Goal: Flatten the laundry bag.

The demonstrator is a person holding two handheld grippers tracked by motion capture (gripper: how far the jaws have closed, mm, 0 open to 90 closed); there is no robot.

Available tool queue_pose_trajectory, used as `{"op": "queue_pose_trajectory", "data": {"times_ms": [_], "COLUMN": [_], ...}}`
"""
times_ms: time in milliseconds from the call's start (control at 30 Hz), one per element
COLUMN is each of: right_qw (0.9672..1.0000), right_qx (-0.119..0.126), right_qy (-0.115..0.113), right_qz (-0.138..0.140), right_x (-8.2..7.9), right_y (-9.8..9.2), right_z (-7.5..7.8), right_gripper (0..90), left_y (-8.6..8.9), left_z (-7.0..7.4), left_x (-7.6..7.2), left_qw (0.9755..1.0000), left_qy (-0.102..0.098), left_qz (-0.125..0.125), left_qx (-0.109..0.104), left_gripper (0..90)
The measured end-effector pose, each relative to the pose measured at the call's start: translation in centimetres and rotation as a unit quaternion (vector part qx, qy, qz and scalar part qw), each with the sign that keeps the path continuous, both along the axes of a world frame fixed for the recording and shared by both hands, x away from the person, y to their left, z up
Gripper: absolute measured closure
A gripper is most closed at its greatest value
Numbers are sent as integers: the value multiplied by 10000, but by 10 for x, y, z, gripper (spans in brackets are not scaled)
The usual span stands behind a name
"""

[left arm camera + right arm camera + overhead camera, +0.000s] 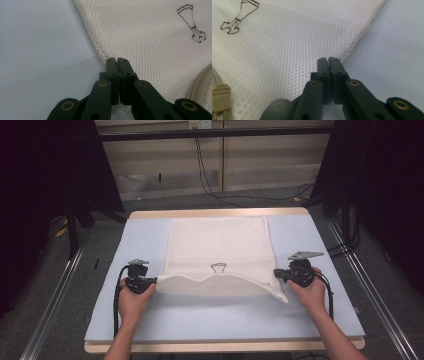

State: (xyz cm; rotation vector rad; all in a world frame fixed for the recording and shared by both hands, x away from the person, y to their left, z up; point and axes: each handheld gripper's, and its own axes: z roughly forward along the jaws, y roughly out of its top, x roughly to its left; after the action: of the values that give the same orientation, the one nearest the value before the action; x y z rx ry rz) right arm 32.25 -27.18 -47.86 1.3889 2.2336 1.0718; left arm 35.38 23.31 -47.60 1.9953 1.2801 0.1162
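Risk: both tools, left tool [150,283] and right tool [278,274], are clamped thinly on the mesh bag [217,250] near corners; uneven pulling could slip one off.

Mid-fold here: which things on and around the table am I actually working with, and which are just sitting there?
In the job:
white mesh bag
left gripper, shut on its near-left edge
right gripper, shut on its near-right edge

Lying about:
blue table mat
floor cables

We hold the left gripper [150,283] and right gripper [278,274] low, jaws closed, facing inward, forearms extended.
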Motion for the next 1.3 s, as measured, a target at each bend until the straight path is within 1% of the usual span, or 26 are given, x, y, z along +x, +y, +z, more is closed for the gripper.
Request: {"op": "queue_pose_trajectory", "data": {"times_ms": [33,100,167,233,267,333,367,400,500,533,567,600,633,667,767,833,900,933,1033,1067,1100,1133,1167,1200,1233,1300], "right_qw": [10000,10000,10000,9999,9998,9998,9998,9998,9999,9999,9999,9999,9999,9998,9998,9996,9998,9998,9996,9996,9996,9996,9995,9995,9995,9992], "right_qx": [32,18,62,117,105,121,121,145,90,90,90,81,81,102,139,236,186,185,204,157,157,147,116,91,70,108], "right_qy": [62,9,-29,-108,-137,-107,-107,-101,-104,-104,-107,-150,-150,-146,-146,-62,-3,36,128,152,152,155,227,249,230,288], "right_qz": [18,-6,-5,-58,-54,-95,-95,-59,-29,-29,-23,4,4,40,92,104,103,109,138,170,170,168,179,182,189,265], "right_x": [1,0,-1,-7,-9,-14,-14,-20,-28,-28,-32,-37,-37,-42,-47,-53,-55,-56,-56,-57,-57,-57,-58,-58,-58,-59], "right_y": [0,0,-1,-2,-3,-4,-4,-4,-4,-4,-5,-5,-5,-5,-4,-2,-1,-1,0,2,2,2,3,4,4,4], "right_z": [0,2,3,7,7,7,7,7,6,6,6,5,5,7,8,7,5,4,2,1,1,0,-2,-2,-2,-2], "right_gripper": [870,846,818,754,734,706,706,688,632,632,615,579,579,571,573,585,605,618,635,643,643,646,657,667,694,741], "left_y": [1,2,3,3,3,2,2,3,5,5,5,6,6,7,8,7,6,6,2,-2,-2,-3,-5,-5,-5,-5], "left_z": [0,1,1,2,3,5,5,6,11,11,12,12,12,12,11,8,7,6,5,5,5,6,6,6,6,6], "left_x": [-1,-2,-3,-5,-7,-10,-10,-11,-17,-17,-19,-21,-23,-26,-30,-35,-37,-37,-38,-39,-39,-38,-39,-39,-39,-39], "left_qw": [10000,9999,9999,9999,10000,10000,10000,10000,10000,10000,9999,9999,10000,9998,9999,9997,9996,9996,9995,9996,9996,9995,9995,9995,9993,9992], "left_qy": [-9,-26,-45,-38,-41,-29,-29,-12,7,7,79,82,65,129,135,208,273,294,298,265,265,281,229,206,190,187], "left_qz": [10,38,39,50,41,49,49,30,78,78,60,66,69,75,64,43,48,59,19,-22,-22,-31,52,53,-19,-44], "left_qx": [-32,-96,-91,-106,-52,-67,-67,-61,-62,-62,-62,-34,-9,-101,-80,-97,73,4,-44,73,73,147,190,224,321,361], "left_gripper": [878,872,864,851,841,824,811,786,676,669,669,669,669,640,630,629,612,612,612,610,614,614,640,664,687,741]}}
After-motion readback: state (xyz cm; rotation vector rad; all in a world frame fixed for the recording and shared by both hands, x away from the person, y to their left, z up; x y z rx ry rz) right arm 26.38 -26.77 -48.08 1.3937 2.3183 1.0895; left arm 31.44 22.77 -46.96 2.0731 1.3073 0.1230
